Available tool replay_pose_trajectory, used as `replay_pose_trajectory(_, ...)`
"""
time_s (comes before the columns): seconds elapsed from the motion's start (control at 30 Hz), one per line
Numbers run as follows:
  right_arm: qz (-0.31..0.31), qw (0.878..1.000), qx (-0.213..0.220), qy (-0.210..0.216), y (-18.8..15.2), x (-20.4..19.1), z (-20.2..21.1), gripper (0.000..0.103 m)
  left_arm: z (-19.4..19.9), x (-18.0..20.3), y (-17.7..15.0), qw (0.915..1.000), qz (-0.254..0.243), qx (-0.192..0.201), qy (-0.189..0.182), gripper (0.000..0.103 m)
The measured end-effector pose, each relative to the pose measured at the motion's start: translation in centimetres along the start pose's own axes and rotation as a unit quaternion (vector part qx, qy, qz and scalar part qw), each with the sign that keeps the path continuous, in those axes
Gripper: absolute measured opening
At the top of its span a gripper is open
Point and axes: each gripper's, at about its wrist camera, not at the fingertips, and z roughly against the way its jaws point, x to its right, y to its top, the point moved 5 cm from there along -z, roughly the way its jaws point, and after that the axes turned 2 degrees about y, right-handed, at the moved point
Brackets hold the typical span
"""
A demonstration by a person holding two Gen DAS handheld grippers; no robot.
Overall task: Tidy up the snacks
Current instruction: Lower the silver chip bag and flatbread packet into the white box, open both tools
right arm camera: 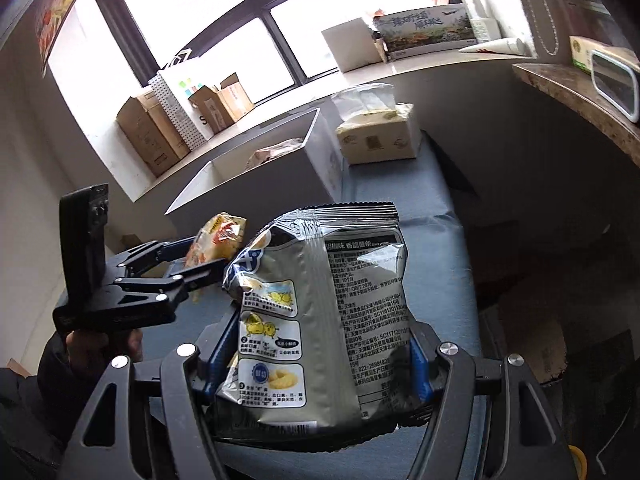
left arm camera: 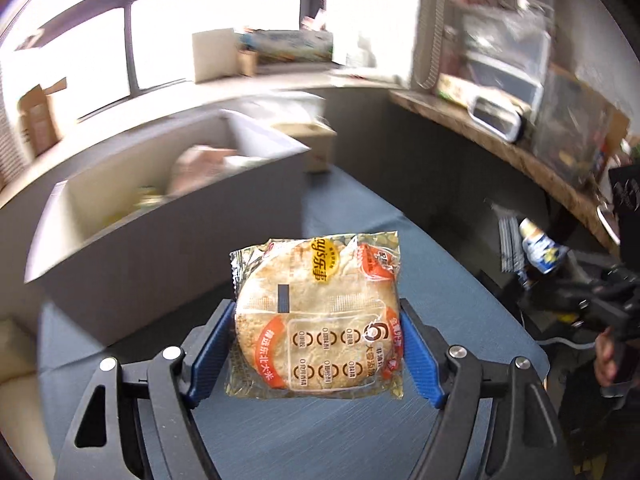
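A clear packet holding a round rice cracker (left arm camera: 304, 280) hangs above the blue-grey table (left arm camera: 460, 292). My left gripper (left arm camera: 316, 312) is shut on it, with the blue pads (left arm camera: 212, 344) pressing its two sides. In the right wrist view a silver puffed-snack bag (right arm camera: 320, 264) stands upright, and my right gripper (right arm camera: 326, 326) is shut on its lower half. That view also shows the left gripper (right arm camera: 200, 268) at the left with the cracker packet (right arm camera: 218, 236), held by a hand (right arm camera: 132, 340). The silver bag (left arm camera: 540, 248) shows at the right edge of the left wrist view.
An open white box (right arm camera: 256, 184) with some packets inside stands at the table's far left, blurred in the left wrist view (left arm camera: 160, 216). A tissue pack (right arm camera: 376, 136) sits behind it. Cardboard boxes (right arm camera: 152, 132) line the windowsill. A wooden shelf (left arm camera: 500, 144) runs along the right.
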Motion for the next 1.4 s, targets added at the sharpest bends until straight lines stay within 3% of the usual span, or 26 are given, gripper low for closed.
replay_pose_trajectory(0.27, 0.071, 0.996, -0.014, 0.046, 2.0, -6.5, -4.2, 0.073, 7.7, -7.4, -2.3, 0.9949, 0.069, 0.037, 0.063, 0.082)
replay_pose_trajectory(0.57, 0.132, 0.989, -0.016, 0.072, 5.3, -12.4, -8.2, 0.073, 9.0, -12.9, 0.1, 0.9878, 0.108, 0.073, 0.085, 0.082)
replay_pose_trajectory(0.7, 0.149, 0.986, -0.008, 0.069, 8.7, -13.9, -10.4, 0.073, 7.4, -15.2, 3.8, 0.9854, 0.117, 0.088, 0.086, 0.082)
replay_pose_trajectory(0.83, 0.146, 0.987, -0.017, 0.059, 13.1, -14.5, -14.4, 0.073, 2.5, -17.8, 8.2, 0.9852, 0.132, 0.074, 0.081, 0.082)
replay_pose_trajectory(0.97, 0.143, 0.988, -0.048, 0.010, 17.2, -13.7, -19.6, 0.073, -2.9, -20.4, 11.0, 0.9849, 0.146, 0.050, 0.079, 0.082)
replay_pose_trajectory(1.13, 0.161, 0.983, -0.073, -0.042, 19.7, -12.6, -23.7, 0.078, -7.1, -22.0, 11.8, 0.9863, 0.150, 0.009, 0.069, 0.087)
replay_pose_trajectory(1.2, 0.154, 0.983, -0.093, -0.040, 19.8, -12.3, -24.7, 0.095, -7.8, -22.7, 11.4, 0.9836, 0.160, -0.011, 0.083, 0.095)
replay_pose_trajectory(1.23, 0.150, 0.983, -0.091, -0.043, 19.9, -12.0, -24.8, 0.098, -8.0, -22.7, 11.2, 0.9838, 0.164, -0.014, 0.070, 0.096)
replay_pose_trajectory(1.3, 0.144, 0.986, -0.075, -0.043, 20.1, -11.6, -24.5, 0.103, -7.7, -22.7, 11.0, 0.9844, 0.168, -0.005, 0.052, 0.102)
replay_pose_trajectory(1.4, 0.124, 0.989, -0.071, -0.035, 20.2, -10.9, -24.3, 0.103, -7.1, -22.5, 11.0, 0.9856, 0.153, 0.011, 0.071, 0.103)
